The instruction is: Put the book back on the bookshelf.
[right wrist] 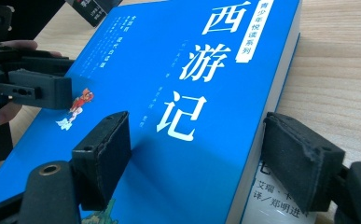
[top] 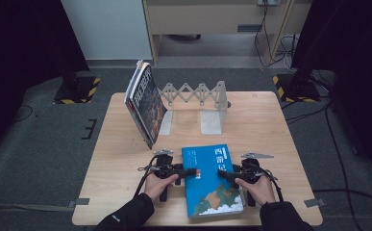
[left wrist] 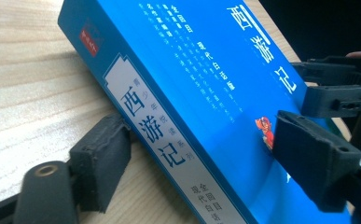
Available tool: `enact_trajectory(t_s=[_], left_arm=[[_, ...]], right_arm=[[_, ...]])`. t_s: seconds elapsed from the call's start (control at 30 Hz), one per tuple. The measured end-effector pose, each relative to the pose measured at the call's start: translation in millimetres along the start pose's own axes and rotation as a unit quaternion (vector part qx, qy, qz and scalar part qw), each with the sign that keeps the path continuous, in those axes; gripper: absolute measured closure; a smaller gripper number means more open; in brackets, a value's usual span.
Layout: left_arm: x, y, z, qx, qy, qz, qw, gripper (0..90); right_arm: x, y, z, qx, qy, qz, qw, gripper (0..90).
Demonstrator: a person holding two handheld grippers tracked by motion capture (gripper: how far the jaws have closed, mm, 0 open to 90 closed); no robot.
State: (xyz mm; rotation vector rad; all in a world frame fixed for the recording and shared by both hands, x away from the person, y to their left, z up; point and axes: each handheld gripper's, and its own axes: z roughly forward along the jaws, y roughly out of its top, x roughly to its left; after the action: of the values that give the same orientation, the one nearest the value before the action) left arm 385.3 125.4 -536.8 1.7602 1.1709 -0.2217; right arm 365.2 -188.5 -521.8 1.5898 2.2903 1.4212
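Note:
A blue book (top: 211,180) with white Chinese title lettering lies near the table's front edge, between my two hands. My left gripper (top: 193,172) comes in from the book's left. In the left gripper view the left gripper (left wrist: 201,156) has one pad against the lower spine edge and the other on the cover of the blue book (left wrist: 206,70). My right gripper (top: 222,173) comes in from the right. In the right gripper view the right gripper (right wrist: 201,156) straddles the page edge of the blue book (right wrist: 192,93), one pad on the cover, the other at the underside.
A dark-covered book (top: 145,103) leans tilted at the back left of the wooden table (top: 121,159). Beside it stands a white folding lattice rack (top: 195,92) with a metal bookend (top: 212,120). Stand feet with striped tape sit on the floor at both back corners.

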Motion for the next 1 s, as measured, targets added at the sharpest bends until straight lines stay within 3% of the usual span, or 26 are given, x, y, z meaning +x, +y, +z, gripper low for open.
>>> enact_trajectory(t_s=[0.13,0.2,0.37,0.47,0.6,0.83,1.0], left_arm=[[0.1,1.7,0.2,0.008,-0.003,-0.004,1.0,20.8],[0.7,3.0,0.7,0.016,-0.014,-0.015,0.9997,23.0],[-0.6,6.6,0.3,0.03,-0.015,-0.007,0.9994,24.0],[-1.5,8.7,-1.4,0.038,-0.029,-0.004,0.9989,25.6],[-5.0,8.2,-1.3,0.03,-0.054,-0.011,0.998,31.4],[-10.9,8.3,-1.0,0.03,-0.038,0.001,0.9988,31.9],[-14.5,10.8,-4.8,0.016,-0.045,0.001,0.9989,39.5]], right_arm=[[0.2,-0.1,0.0,-0.001,-0.002,0.0,1.0,24.4],[0.3,-0.1,-0.1,-0.001,-0.002,0.0,1.0,24.6],[0.0,0.2,-0.9,-0.002,-0.003,0.002,1.0,26.7],[0.1,0.5,-1.5,-0.002,0.0,0.006,1.0,29.2],[1.1,0.5,-1.4,-0.004,0.005,0.01,0.9999,31.8],[2.3,1.6,-2.1,-0.004,0.003,-0.006,1.0,33.9],[1.8,2.4,-3.8,-0.003,0.004,-0.005,1.0,35.8]])
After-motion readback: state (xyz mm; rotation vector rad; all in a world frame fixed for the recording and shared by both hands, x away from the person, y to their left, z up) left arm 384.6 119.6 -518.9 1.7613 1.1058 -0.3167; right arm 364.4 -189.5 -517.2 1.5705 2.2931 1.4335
